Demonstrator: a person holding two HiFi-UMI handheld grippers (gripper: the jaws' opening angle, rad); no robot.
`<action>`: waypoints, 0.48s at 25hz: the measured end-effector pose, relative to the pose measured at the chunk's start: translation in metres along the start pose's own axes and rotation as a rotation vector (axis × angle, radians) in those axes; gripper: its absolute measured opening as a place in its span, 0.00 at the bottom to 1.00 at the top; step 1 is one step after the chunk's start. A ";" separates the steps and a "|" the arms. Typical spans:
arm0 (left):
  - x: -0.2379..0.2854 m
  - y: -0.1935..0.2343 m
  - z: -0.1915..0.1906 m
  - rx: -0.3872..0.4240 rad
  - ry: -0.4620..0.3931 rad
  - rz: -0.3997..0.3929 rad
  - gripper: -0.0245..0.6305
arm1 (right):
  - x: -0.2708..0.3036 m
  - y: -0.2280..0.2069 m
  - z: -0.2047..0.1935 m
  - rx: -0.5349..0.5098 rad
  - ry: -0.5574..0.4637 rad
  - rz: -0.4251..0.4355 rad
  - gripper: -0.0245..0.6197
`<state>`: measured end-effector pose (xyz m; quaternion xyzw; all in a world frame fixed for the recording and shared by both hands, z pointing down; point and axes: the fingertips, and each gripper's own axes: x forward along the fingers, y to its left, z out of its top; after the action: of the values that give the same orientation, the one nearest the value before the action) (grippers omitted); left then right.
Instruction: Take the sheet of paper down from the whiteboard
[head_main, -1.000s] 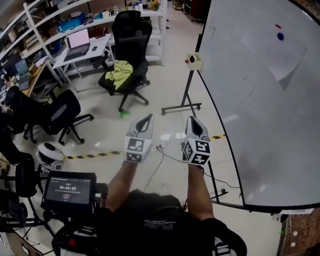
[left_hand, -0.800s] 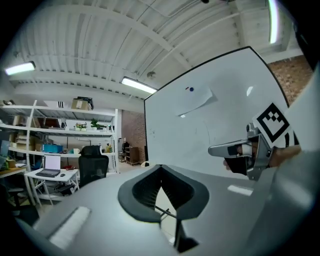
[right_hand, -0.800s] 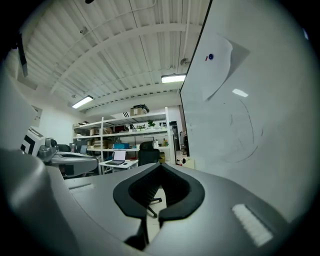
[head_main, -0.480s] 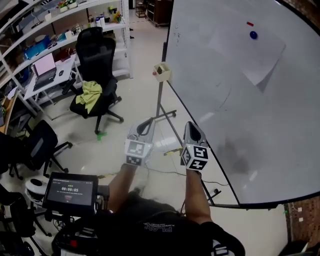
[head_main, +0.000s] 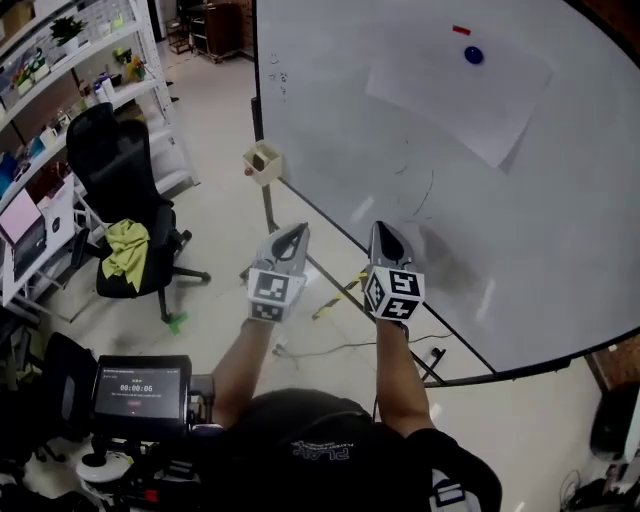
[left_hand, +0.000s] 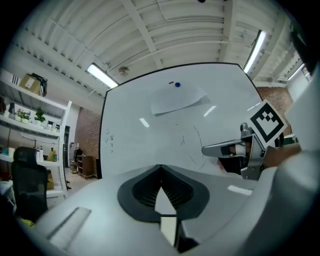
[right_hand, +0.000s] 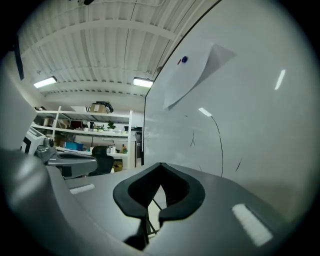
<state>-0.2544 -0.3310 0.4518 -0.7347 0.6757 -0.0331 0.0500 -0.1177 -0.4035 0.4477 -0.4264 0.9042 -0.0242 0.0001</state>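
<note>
From overhead, the sheet of paper (head_main: 455, 100) hung high on the whiteboard (head_main: 520, 230), a blue magnet (head_main: 474, 55) at its top edge, well apart from both claws. The left gripper (head_main: 297, 232) and right gripper (head_main: 383, 228) were side by side, aimed at the board. Left gripper view: jaws together, nothing between them, sheet up ahead. Right gripper view: jaws together too, empty; the sheet's lower corner perhaps lifted off the board.

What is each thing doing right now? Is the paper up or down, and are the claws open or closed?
Sheet of paper: up on the whiteboard, not taken down yet.
Blue magnet: stuck on the paper near its top.
Left claw: shut, empty.
Right claw: shut, empty.
Green cloth: draped over the black chair.
</note>
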 end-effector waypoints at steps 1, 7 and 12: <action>0.008 0.003 0.001 0.001 -0.006 -0.024 0.04 | 0.003 -0.004 0.001 0.000 -0.003 -0.024 0.06; 0.064 0.010 0.023 0.031 -0.086 -0.150 0.04 | 0.022 -0.026 0.016 0.003 -0.049 -0.130 0.06; 0.100 -0.015 0.059 0.074 -0.186 -0.248 0.04 | 0.002 -0.056 0.054 0.024 -0.143 -0.202 0.06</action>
<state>-0.2240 -0.4278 0.3935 -0.8101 0.5704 0.0043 0.1350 -0.0750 -0.4431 0.3962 -0.5160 0.8539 -0.0045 0.0673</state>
